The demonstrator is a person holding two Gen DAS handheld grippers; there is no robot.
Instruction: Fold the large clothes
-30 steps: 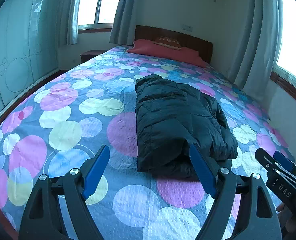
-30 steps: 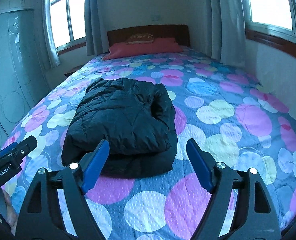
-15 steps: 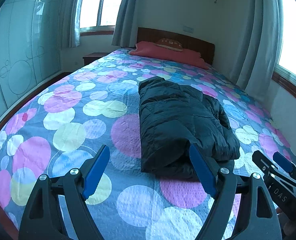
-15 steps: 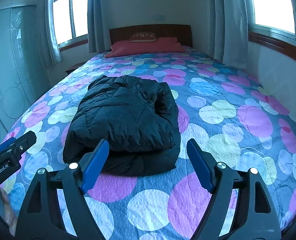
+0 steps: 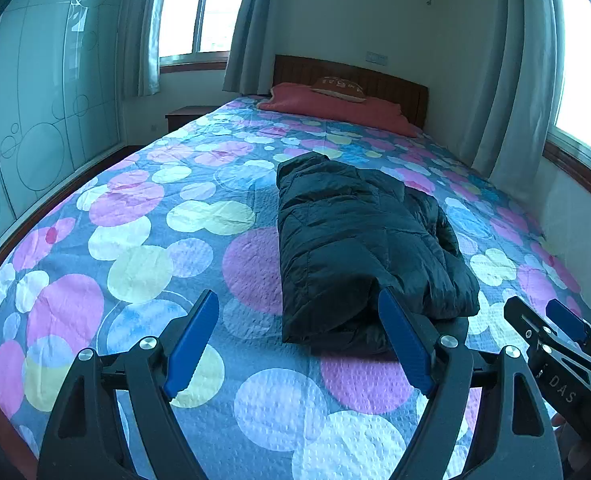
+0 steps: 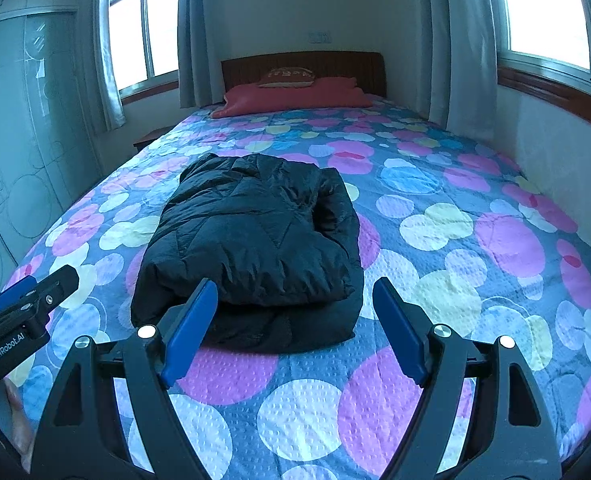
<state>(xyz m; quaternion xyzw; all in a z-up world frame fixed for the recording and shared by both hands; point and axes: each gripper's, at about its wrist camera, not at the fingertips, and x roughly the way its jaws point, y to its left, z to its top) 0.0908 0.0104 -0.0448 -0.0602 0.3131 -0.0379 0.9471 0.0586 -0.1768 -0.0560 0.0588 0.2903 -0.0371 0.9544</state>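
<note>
While both grippers hung above the foot edge of the bed (image 5: 143,272), a black puffer jacket (image 5: 359,240) lay folded into a thick bundle on the spotted bedspread, nearer the foot than the headboard (image 5: 351,76) and well clear of the side edges. The left gripper (image 5: 299,344) had its blue-padded jaws spread wide with nothing between them, off the jacket's left corner. The right gripper (image 6: 295,328) was likewise spread and empty, short of the bundle's near edge. A red pillow (image 6: 295,96) lay at the head edge.
</note>
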